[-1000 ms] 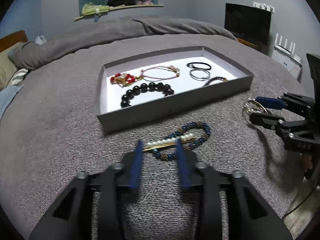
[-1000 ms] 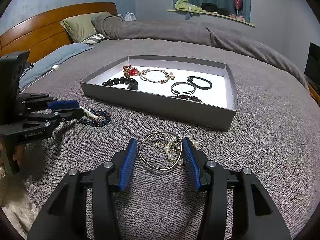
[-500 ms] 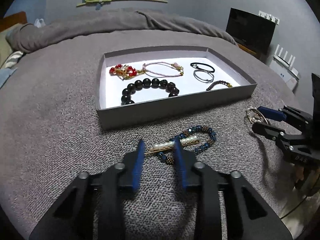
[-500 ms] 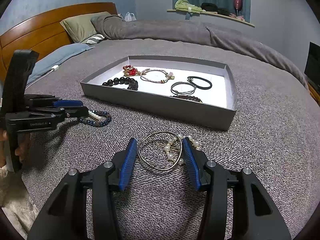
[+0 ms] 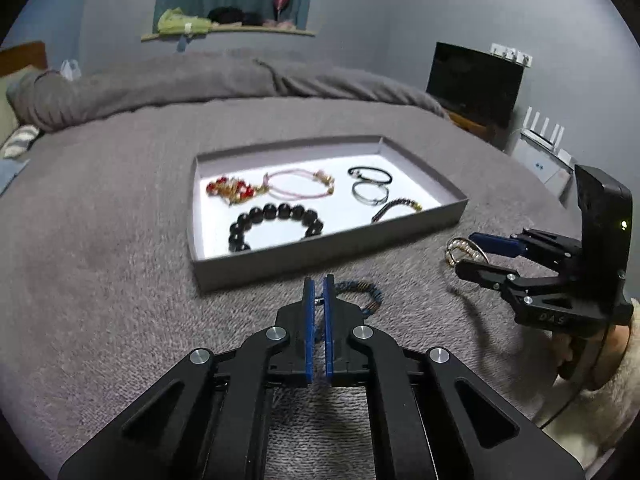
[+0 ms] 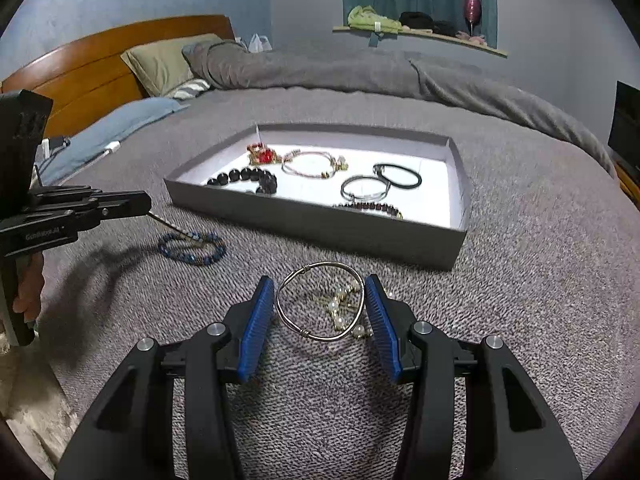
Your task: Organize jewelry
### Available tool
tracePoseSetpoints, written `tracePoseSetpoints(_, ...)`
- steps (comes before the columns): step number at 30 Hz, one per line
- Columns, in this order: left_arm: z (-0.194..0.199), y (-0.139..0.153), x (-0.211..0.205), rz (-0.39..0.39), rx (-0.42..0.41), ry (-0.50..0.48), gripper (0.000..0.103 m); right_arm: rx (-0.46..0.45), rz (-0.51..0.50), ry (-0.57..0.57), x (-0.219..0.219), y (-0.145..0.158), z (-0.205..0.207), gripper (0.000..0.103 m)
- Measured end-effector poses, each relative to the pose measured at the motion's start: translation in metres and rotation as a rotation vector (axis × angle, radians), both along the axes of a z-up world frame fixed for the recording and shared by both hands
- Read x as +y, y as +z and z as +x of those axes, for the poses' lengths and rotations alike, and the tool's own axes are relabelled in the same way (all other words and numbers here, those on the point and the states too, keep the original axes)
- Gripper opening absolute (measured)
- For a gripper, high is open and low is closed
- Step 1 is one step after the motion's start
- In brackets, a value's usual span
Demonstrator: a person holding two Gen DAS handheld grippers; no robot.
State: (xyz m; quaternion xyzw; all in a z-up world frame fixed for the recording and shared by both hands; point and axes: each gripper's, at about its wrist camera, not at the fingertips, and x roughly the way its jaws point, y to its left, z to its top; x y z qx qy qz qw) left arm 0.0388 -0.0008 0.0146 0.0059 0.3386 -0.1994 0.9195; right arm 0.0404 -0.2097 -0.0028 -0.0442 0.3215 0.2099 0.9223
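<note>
A grey tray (image 5: 320, 246) (image 6: 320, 224) on the bed holds several bracelets, among them black beads (image 5: 276, 216). My left gripper (image 5: 319, 286) is shut on a thin gold pearl hairpin, whose tip shows in the right wrist view (image 6: 168, 224), lifted off the blue bead bracelet (image 5: 360, 292) (image 6: 192, 248). My right gripper (image 6: 320, 304) is open around a silver bangle (image 6: 320, 300) with pearl pieces (image 6: 340, 308) lying on the blanket; the jaws do not touch it. The right gripper (image 5: 464, 252) also shows in the left wrist view.
A grey blanket (image 6: 520, 280) covers the bed. Pillows and a wooden headboard (image 6: 100, 64) are at the far left. A dark screen (image 5: 472, 80) and white router (image 5: 544, 148) stand beyond the bed's right edge.
My left gripper has closed on the pearl hairpin and raised it off the blue bead bracelet. The right gripper has stayed open around the bangle.
</note>
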Motion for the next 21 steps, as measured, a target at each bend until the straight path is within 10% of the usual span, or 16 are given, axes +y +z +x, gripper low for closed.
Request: tracePoseSetpoints(21,0.056,0.078,0.010,-0.025,-0.156,0.097,0.004,-0.100,0.077,-0.049,0.004,0.054,0.041,0.047)
